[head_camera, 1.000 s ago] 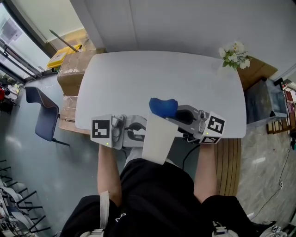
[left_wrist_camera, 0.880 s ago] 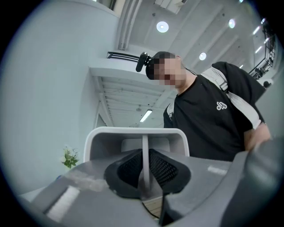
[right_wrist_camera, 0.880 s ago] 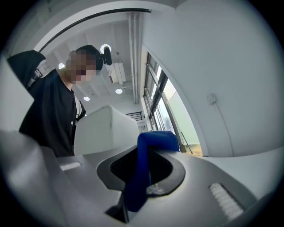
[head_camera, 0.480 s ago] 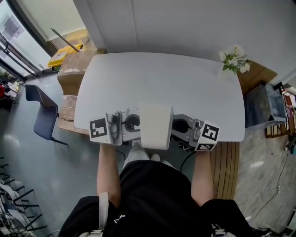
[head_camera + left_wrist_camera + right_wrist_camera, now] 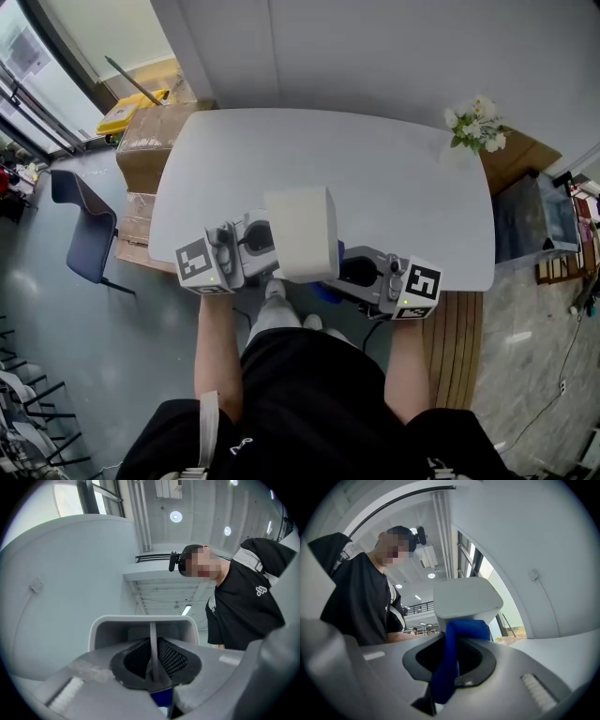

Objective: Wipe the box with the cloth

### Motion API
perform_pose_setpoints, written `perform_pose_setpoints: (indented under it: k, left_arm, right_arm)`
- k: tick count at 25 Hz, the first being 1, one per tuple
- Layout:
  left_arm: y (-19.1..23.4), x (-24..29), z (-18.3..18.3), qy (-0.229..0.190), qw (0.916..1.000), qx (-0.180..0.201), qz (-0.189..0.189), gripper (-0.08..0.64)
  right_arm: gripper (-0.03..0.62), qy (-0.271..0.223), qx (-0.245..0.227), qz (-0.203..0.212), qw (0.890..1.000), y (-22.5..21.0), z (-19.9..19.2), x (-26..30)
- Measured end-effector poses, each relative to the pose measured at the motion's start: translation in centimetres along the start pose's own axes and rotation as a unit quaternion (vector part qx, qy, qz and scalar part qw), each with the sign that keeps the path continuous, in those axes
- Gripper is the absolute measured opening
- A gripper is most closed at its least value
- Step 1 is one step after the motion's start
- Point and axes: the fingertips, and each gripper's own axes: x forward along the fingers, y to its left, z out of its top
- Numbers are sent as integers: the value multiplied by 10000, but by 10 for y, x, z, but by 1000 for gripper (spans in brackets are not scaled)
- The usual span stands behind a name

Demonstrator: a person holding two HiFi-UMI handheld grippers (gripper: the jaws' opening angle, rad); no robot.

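A white open box [image 5: 302, 232] is held up over the table's near edge, between the two grippers. My left gripper [image 5: 257, 247] is shut on one thin wall of the box [image 5: 140, 626]; in the left gripper view the wall's edge runs straight down between the jaws [image 5: 152, 652]. My right gripper [image 5: 351, 271] is shut on a blue cloth [image 5: 453, 654], which lies against the near side of the box [image 5: 466, 597]. In the head view only a bit of the cloth [image 5: 325, 292] shows under the box.
The white table [image 5: 375, 178] has white flowers [image 5: 476, 120] at its far right corner. A cardboard box [image 5: 141, 141] and a blue chair [image 5: 82, 225] stand to its left, and a storage crate [image 5: 534, 211] to its right. The person's torso is close behind both grippers.
The box has turned and risen, moving up and left in the head view. The cloth, earlier showing above the box, now sits under it. Both grippers shifted, the right one toward the person.
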Motion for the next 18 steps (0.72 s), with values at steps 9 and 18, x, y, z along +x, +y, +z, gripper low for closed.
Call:
perform_pose_setpoints:
  k: [9, 18]
  left_arm:
    - [22, -15, -6, 123, 9980, -52, 624, 54]
    - [26, -22, -42, 810, 9938, -171, 746, 51]
  right_arm:
    - [57, -5, -11, 416, 9991, 27, 2, 9]
    - [57, -492, -254, 572, 9968, 38, 37, 10]
